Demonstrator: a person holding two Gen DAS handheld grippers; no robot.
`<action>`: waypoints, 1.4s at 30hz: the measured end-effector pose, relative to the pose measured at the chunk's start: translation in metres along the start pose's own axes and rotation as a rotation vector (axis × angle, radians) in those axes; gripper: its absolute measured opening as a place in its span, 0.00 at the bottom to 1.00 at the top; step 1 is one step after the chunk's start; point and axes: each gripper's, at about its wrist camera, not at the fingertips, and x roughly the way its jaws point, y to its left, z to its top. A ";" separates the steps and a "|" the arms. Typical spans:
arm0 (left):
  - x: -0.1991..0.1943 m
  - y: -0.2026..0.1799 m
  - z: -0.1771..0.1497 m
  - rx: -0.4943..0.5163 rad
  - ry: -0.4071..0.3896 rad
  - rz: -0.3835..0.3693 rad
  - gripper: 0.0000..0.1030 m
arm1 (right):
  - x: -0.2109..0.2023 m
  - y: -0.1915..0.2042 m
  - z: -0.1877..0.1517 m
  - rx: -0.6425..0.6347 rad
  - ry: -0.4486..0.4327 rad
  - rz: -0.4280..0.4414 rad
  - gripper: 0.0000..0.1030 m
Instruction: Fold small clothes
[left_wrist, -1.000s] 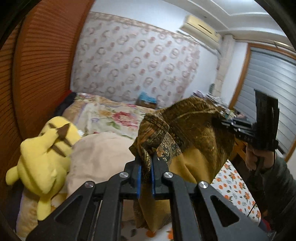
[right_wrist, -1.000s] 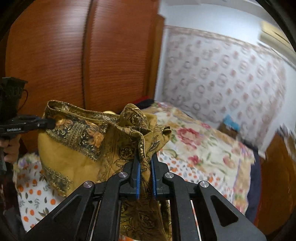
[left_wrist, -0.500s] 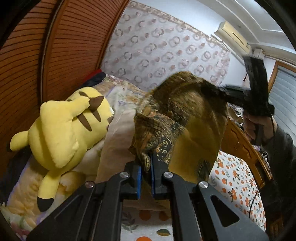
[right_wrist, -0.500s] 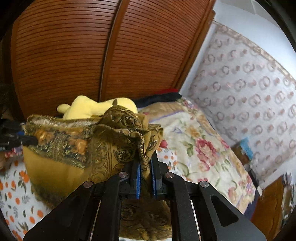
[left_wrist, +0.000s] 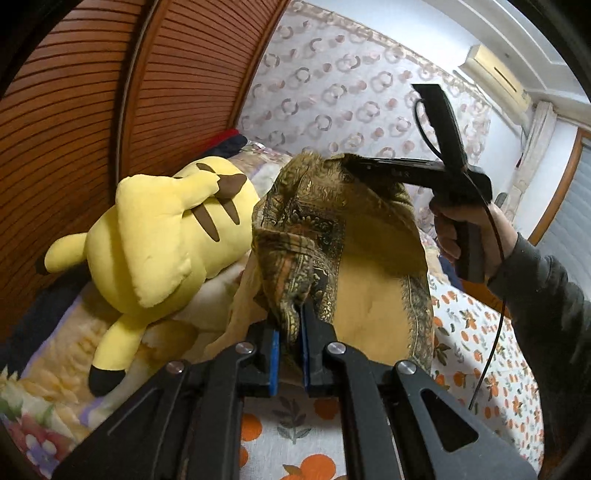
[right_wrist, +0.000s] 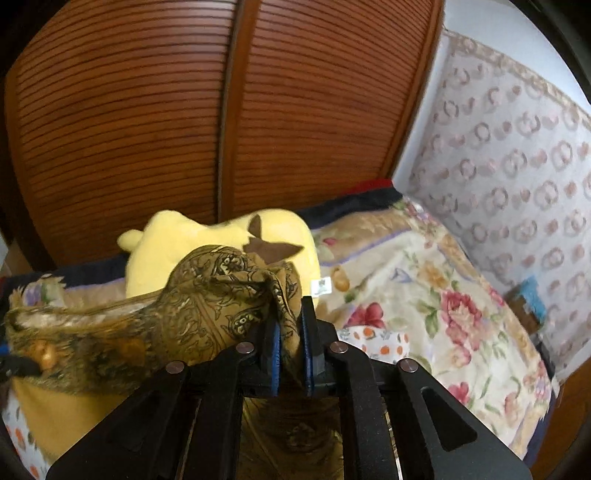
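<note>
Ochre cloth (left_wrist: 373, 295) between both hand-held grippers

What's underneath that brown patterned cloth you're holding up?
Under the brown patterned cloth shows the orange-print bedsheet; left of it lie a beige pillow and a yellow plush toy. The cloth covers whatever sheet lies directly behind it.

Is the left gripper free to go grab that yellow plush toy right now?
Probably not yet. The left gripper is shut on the mustard patterned cloth, which the right gripper also clamps. The yellow plush toy lies close, unblocked, but the cloth must go first.
</note>
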 end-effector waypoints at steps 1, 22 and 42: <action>-0.001 -0.001 0.001 0.006 -0.002 0.006 0.07 | 0.002 -0.003 -0.001 0.024 0.009 -0.014 0.14; -0.024 -0.018 0.023 0.159 -0.063 0.080 0.56 | -0.008 -0.014 -0.074 0.246 0.023 -0.010 0.43; -0.063 -0.099 -0.001 0.350 -0.088 0.069 0.56 | -0.171 0.013 -0.141 0.425 -0.106 -0.149 0.47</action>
